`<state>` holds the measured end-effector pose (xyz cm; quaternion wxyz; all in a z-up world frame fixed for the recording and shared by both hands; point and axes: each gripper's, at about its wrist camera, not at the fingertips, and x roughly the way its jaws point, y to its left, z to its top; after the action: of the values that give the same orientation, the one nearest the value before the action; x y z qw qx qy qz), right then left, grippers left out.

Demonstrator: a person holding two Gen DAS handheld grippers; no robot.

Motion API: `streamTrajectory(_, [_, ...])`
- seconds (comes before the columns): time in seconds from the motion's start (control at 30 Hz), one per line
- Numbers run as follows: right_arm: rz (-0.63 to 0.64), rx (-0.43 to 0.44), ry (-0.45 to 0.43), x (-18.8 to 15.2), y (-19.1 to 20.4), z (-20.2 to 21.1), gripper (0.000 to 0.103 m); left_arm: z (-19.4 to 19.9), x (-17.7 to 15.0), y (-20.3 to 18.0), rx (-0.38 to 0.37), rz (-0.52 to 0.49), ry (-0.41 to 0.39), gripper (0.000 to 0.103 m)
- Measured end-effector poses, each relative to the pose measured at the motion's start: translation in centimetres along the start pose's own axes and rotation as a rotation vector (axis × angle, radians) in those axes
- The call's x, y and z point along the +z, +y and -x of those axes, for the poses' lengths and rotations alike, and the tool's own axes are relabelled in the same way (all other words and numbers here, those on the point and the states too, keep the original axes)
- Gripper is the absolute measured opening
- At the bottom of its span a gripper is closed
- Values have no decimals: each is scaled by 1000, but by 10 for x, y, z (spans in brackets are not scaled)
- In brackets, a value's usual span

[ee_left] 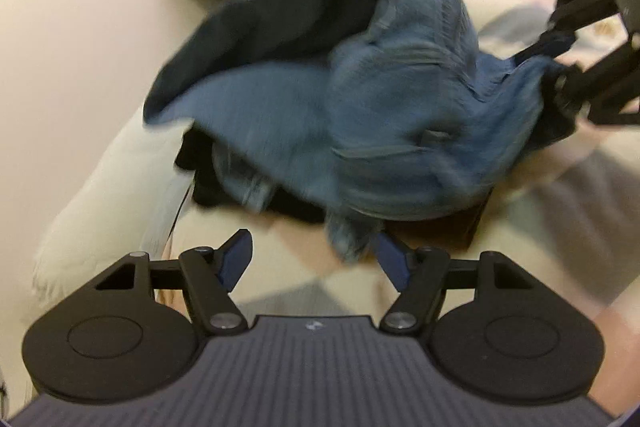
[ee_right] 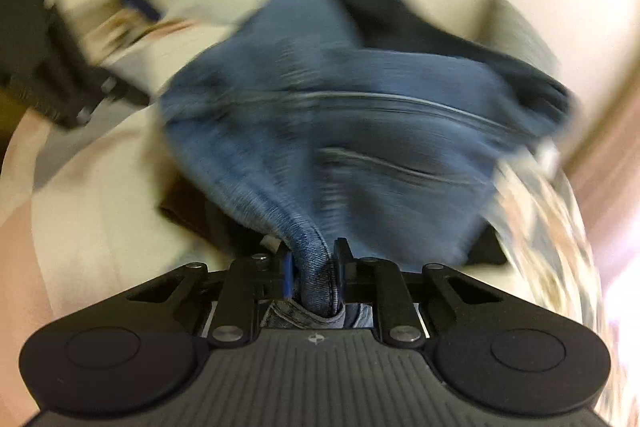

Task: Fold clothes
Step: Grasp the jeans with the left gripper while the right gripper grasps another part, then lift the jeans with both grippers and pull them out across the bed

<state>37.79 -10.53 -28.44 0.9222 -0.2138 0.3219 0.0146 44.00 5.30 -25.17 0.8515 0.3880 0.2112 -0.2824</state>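
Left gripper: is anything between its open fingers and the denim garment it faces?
Nothing visible. The left gripper is open just short of the blue denim garment, whose lower edge hangs between its fingertips, with only patterned bed cover beneath. The right gripper is already shut on another part of the denim.

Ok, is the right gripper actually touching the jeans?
Touching. The right wrist view shows the right gripper with its jaws closed on a bunched denim edge of the jeans, the fabric pinched between both pads.
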Motion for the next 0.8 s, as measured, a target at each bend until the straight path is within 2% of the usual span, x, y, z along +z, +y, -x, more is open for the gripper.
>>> streamTrajectory(0.03, [-52,-19,16,-3,-15,8,18,2,4,1,-7,6,-17,68])
streamTrajectory(0.1, [-113,-89,72,-15,-42,19,19,4,11,9,-31,58,-33,77])
streamTrajectory(0.2, [-132,-128,212,-38,-68,14,24,-4,20,38,-60,220,-22,78])
streamTrajectory(0.27, [-116,-75,305,-44,-79,6,27,-13,28,60,-66,340,-12,78])
streamTrajectory(0.3, [-109,-46,333,-44,-83,4,40,-19,32,72,-69,397,-7,79])
streamTrajectory(0.33, [-96,-27,351,-39,-84,5,45,-26,36,82,-72,443,-4,79])
streamTrajectory(0.37, [-108,-28,352,-35,-87,8,56,-32,41,92,-75,487,-4,79])
streamTrajectory(0.4, [-132,-12,344,-30,-91,13,64,-39,45,101,-78,527,-8,79])
streamTrajectory(0.43, [-152,16,342,-26,-93,16,68,-46,49,111,-81,568,-11,79])
streamTrajectory(0.47, [-170,46,342,-22,-96,19,77,-55,53,120,-84,609,-5,79])
streamTrajectory(0.5, [-183,105,334,-19,-99,25,95,-64,54,128,-89,648,5,79])
streamTrajectory(0.53, [-195,163,326,-15,-102,30,100,-73,56,137,-94,689,15,79])
streamTrajectory(0.57, [-207,221,318,-11,-105,35,99,-83,57,145,-101,737,27,79])
streamTrajectory(0.63, [-241,252,255,1,-109,41,100,-102,56,162,-121,824,43,79])
streamTrajectory(0.73, [-415,229,165,25,-131,32,101,-123,58,179,-165,907,47,78])
streamTrajectory(0.8, [-556,194,121,38,-143,15,101,-134,64,187,-185,932,48,70])
